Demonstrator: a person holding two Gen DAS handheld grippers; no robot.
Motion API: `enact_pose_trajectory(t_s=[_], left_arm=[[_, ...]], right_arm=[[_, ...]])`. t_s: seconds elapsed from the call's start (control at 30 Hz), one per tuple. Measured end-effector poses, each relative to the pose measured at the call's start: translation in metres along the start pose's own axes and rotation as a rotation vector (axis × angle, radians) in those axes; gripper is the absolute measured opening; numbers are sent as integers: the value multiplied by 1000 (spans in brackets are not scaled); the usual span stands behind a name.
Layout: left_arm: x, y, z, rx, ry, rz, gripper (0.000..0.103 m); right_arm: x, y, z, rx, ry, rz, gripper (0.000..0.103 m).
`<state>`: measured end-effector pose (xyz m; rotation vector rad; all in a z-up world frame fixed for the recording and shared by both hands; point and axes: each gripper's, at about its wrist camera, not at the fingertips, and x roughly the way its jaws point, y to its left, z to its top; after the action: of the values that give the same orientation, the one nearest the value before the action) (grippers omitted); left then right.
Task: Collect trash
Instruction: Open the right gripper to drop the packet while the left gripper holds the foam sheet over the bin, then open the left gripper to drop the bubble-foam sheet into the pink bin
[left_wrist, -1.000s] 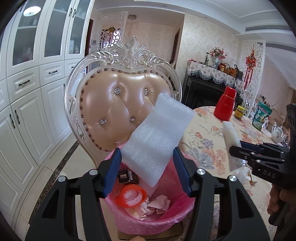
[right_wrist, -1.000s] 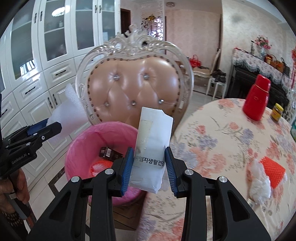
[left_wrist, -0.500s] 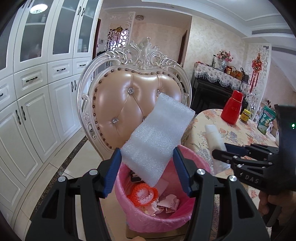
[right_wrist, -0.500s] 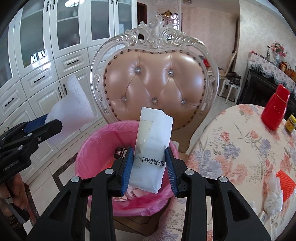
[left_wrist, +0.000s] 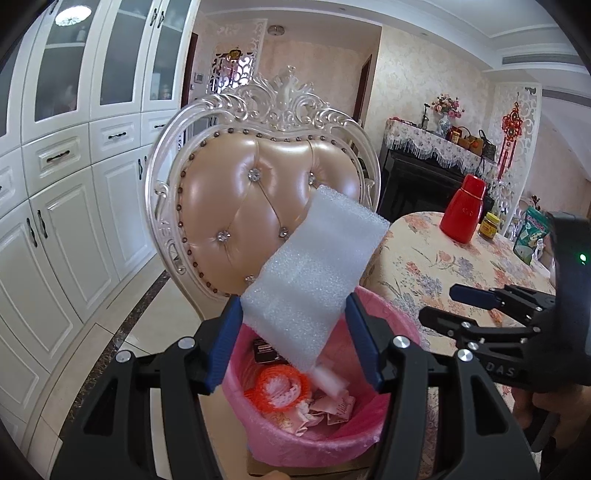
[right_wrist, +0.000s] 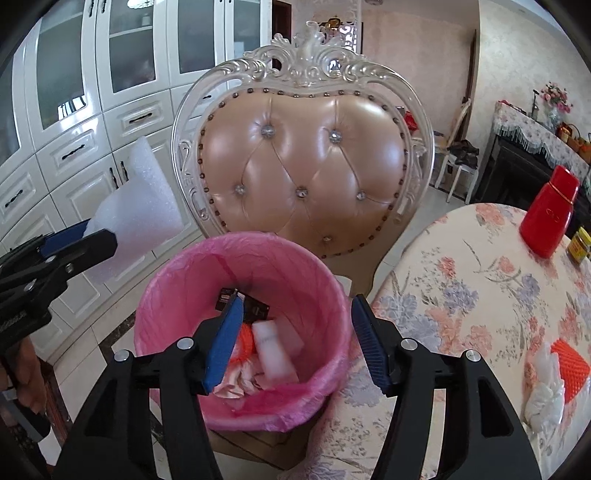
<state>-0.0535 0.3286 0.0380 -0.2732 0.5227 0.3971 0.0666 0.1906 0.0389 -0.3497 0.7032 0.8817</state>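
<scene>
The right gripper (right_wrist: 295, 339), its jaws just opened and empty, hangs over the pink-lined bin (right_wrist: 177, 284) where its white packet (right_wrist: 275, 350) now lies. The left gripper (left_wrist: 291, 347) pinches a white foam sheet (left_wrist: 314, 273) above the rim; best released centred over the opening, so it drops inside

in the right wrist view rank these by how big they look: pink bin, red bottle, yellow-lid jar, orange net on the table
Largest to smallest as they look in the right wrist view:
1. pink bin, also nearest the camera
2. red bottle
3. orange net, close to the bottle in apparent size, so that order is unsure
4. yellow-lid jar, cut by the frame edge
</scene>
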Motion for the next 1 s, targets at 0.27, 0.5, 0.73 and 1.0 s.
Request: enact_pose_trajectory(t_s=[0.27, 0.5, 0.73, 1.0], left_arm=[[29, -24, 8, 16, 30, -33, 71], [49, -50, 9, 42, 60, -45, 79], [50, -79, 0, 76, 77, -81, 79], [48, -115, -5, 117, 83, -118, 79]], right_arm=[[-22, -38, -18, 66, -12, -48, 58], [-43, -74, -37, 123, -26, -98, 65], [-64, -111, -57, 178, -36, -149, 70], [-85, -151, -86, 254, -43, -193, 70]])
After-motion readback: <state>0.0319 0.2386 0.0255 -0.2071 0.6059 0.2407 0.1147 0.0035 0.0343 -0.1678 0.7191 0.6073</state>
